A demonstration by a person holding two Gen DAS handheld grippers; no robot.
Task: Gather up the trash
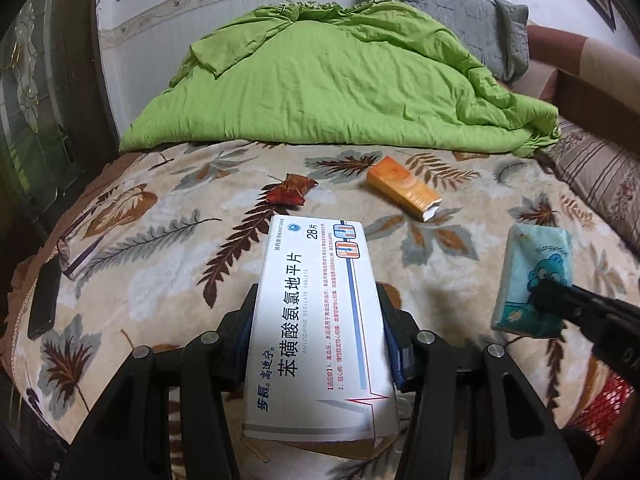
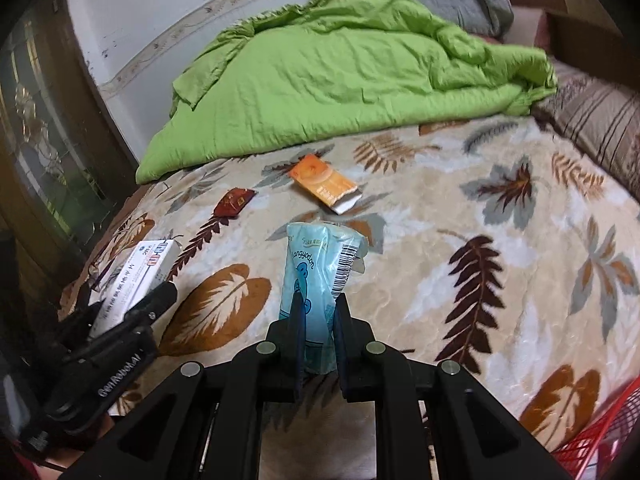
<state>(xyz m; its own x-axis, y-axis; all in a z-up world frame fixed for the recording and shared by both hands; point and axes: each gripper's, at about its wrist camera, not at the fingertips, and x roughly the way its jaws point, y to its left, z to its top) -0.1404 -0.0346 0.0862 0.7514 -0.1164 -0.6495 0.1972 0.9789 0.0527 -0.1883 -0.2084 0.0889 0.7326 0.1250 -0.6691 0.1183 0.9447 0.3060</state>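
Apparently empty orange carton [image 1: 404, 187] on bedspread [image 1: 160, 248]

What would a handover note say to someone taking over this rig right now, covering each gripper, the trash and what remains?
Left gripper: shut on the white medicine box, held above the bed.
Right gripper: shut on the blue tissue pack, also lifted.
On the leaf-print blanket: an orange box with one end open, and a red wrapper to its left.
Red mesh basket: edge visible at lower right, probably the bin; contents hidden.
Done: two items picked up.
Left: drop both, then collect the orange box and red wrapper.
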